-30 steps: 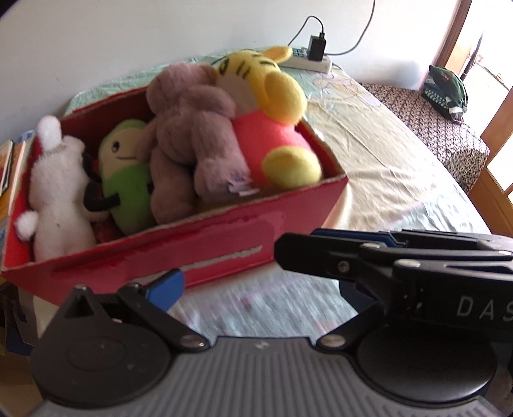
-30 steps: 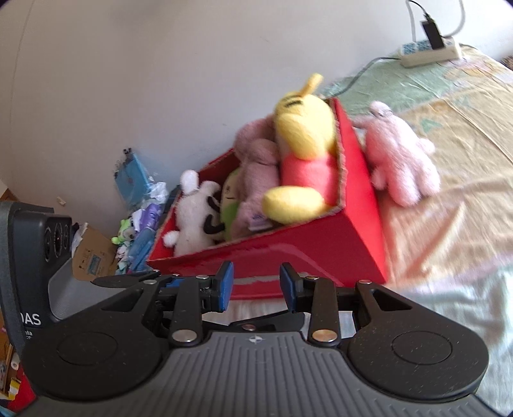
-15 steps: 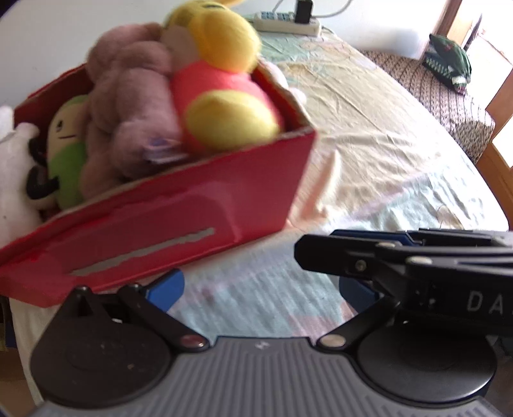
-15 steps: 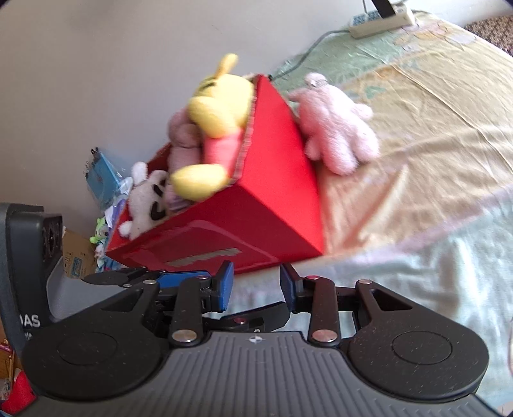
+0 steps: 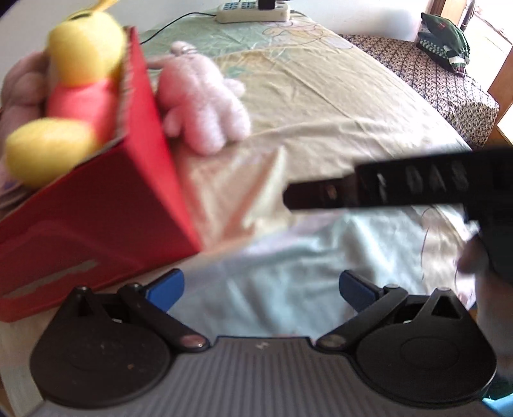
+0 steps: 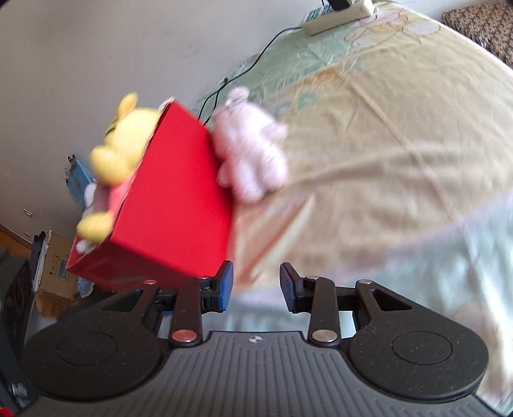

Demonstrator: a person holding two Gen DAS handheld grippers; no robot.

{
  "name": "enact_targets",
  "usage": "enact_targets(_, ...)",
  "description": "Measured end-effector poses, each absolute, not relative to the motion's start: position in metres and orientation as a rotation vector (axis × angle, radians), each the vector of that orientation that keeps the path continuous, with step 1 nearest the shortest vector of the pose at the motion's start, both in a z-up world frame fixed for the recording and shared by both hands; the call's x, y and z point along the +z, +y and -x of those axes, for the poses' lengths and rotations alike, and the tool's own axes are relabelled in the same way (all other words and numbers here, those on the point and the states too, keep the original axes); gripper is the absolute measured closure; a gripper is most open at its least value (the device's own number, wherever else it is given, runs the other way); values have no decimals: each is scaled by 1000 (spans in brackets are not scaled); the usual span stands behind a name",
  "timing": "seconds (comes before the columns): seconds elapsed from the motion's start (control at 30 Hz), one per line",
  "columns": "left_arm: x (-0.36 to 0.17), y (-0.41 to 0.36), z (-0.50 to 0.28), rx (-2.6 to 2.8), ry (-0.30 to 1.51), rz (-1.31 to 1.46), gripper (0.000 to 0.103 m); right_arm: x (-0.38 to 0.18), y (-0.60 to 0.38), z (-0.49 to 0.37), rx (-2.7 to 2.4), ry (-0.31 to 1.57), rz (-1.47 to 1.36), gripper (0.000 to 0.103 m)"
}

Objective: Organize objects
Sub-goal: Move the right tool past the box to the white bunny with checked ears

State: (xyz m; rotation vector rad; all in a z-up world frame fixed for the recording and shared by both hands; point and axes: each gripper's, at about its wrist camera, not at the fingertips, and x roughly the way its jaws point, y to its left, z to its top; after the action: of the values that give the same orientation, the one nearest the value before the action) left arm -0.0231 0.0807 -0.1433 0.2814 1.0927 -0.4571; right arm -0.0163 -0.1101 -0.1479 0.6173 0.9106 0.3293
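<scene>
A red box (image 5: 96,205) stands on the bed at the left, stuffed with plush toys; a yellow and red plush (image 5: 77,93) bulges over its rim. Against the box's right wall, a pink plush (image 5: 202,106) lies on the sheet outside it. My left gripper (image 5: 261,288) is open wide over the pale sheet, nothing between its fingers. My right gripper (image 5: 291,199) reaches in from the right, seen side-on. In the right wrist view the red box (image 6: 170,199), yellow plush (image 6: 125,141) and pink plush (image 6: 253,150) lie ahead-left; the right gripper (image 6: 256,285) is open narrowly and empty.
A power strip (image 5: 253,9) with a cable lies at the bed's far end by the wall. A green item (image 5: 445,41) rests on a patterned bench at the right. Cardboard boxes and clutter (image 6: 54,272) sit on the floor left of the bed. A hand (image 5: 481,266) holds the right gripper.
Both views have swung right, so the red box slid to the left of frame. The pink plush has come into the left wrist view. Neither gripper's finger gap has changed.
</scene>
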Motion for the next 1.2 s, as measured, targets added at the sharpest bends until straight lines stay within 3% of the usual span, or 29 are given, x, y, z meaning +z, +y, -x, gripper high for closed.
enact_targets(0.23, -152, 43, 23, -435, 1053, -280, 1, -150, -131, -37, 425, 887, -544, 67)
enact_targets(0.5, -156, 42, 33, -383, 1044, -224, 1, -134, -107, -98, 632, 812, -531, 68)
enact_targets(0.7, -151, 46, 38, -347, 1036, -166, 1, -148, -84, -127, 713, 856, -517, 68)
enact_targets(0.73, -151, 45, 39, -348, 1035, -160, 1, -151, -82, -129, 711, 861, -506, 71)
enact_targets(0.8, -150, 41, 39, -348, 1032, -159, 1, -153, -84, -133, 694, 866, -504, 86)
enact_targets(0.97, -146, 28, 33, -374, 1010, -160, 1, -159, -116, -133, 630, 855, -562, 103)
enact_targets(1.13, -136, 11, 14, -415, 946, -176, 1, -158, -153, -128, 554, 838, -562, 103)
enact_targets(1.17, -133, 7, 10, -424, 929, -182, 1, -158, -161, -127, 534, 839, -566, 87)
enact_targets(1.2, -130, 2, 6, -433, 910, -191, 1, -159, -167, -128, 502, 850, -559, 81)
